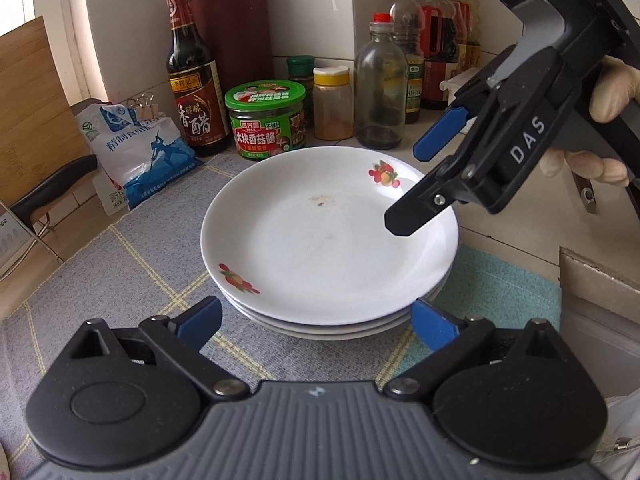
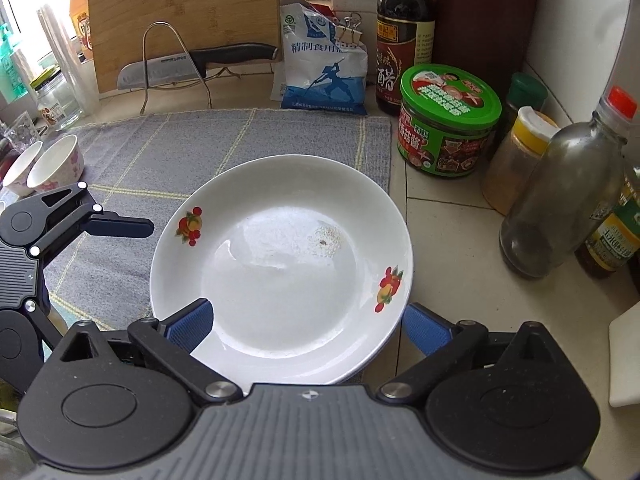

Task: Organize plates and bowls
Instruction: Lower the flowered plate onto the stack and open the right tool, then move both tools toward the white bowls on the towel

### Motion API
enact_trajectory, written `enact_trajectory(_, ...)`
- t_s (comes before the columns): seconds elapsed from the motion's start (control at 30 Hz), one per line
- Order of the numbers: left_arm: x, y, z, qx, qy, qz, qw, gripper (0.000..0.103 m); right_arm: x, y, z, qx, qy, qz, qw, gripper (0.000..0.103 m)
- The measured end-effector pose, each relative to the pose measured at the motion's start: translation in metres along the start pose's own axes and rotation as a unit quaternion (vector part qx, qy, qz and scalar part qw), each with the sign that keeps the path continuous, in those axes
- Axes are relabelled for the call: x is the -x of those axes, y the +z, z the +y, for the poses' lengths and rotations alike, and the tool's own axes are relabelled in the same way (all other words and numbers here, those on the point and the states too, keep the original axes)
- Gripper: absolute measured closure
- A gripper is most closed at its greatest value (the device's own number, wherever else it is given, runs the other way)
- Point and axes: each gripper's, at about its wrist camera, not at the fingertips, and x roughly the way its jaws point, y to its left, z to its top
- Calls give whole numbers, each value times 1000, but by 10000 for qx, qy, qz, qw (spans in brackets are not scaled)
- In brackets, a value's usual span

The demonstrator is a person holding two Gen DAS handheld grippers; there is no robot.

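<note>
Three white plates with fruit prints are stacked (image 1: 328, 236) on a grey checked mat (image 1: 120, 280). The top plate (image 2: 280, 272) has a small brown smear. My left gripper (image 1: 316, 324) is open, its blue pads (image 1: 200, 322) standing on either side of the stack's near edge. My right gripper (image 1: 408, 188) hangs open over the stack's right rim, one finger above the plate and the other outside it. In the right wrist view the right gripper (image 2: 308, 328) straddles the near rim without pressing on it. Two small pink-patterned bowls (image 2: 56, 164) sit at the mat's far left.
Behind the plates stand a vinegar bottle (image 1: 192, 80), a green-lidded jar (image 1: 266, 124), spice jars and a glass bottle (image 1: 378, 88). A salt bag (image 1: 136, 152), a knife on a wire rack (image 2: 192, 64) and a cutting board (image 2: 184, 12) line the back. A cardboard box (image 1: 600, 280) sits right.
</note>
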Motion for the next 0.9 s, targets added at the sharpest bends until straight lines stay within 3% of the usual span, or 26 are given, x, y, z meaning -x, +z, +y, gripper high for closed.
enact_trajectory(0.33, 37, -1, 11, 730, 656, -337, 9946, 1, 21, -4, 24, 623, -506, -845, 9932, 0)
enact_trajectory(0.7, 82, -17, 19, 1693, 1763, -391, 9689, 1, 20, -9, 54, 856, -118, -1379, 9867, 0)
enact_trajectory(0.9, 102, -36, 23, 1906, 1881, -497, 9622, 1, 18, -14, 73, 808, 65, -1431, 9864, 0)
